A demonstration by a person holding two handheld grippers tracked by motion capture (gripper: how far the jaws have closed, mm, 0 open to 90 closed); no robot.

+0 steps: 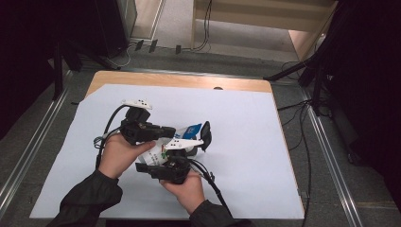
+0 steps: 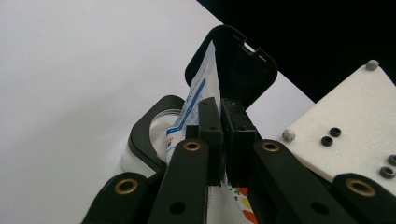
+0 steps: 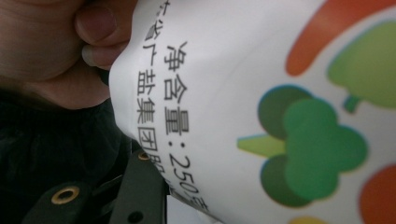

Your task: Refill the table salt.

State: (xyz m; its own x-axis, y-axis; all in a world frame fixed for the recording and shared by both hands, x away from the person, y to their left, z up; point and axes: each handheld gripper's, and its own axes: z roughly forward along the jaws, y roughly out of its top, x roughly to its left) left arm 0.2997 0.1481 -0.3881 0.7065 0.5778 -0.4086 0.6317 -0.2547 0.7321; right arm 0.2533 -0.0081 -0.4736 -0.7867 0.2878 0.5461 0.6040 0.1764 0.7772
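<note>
**Printed pouch pinched above counter middle**

Nearest, at 6 o'clock, right gripper (image 1: 166, 161) pressing against the pouch (image 1: 182, 137), jaw state impossible to tell. Just beyond, at 9 o'clock, left gripper (image 2: 220, 135) clamping tight on the pouch's thin edge. Resting underneath, white sheet (image 1: 246, 142) covering the counter (image 1: 179, 80).

wooden table (image 1: 189, 80); white sheet (image 1: 246, 156) covers most of it
</note>
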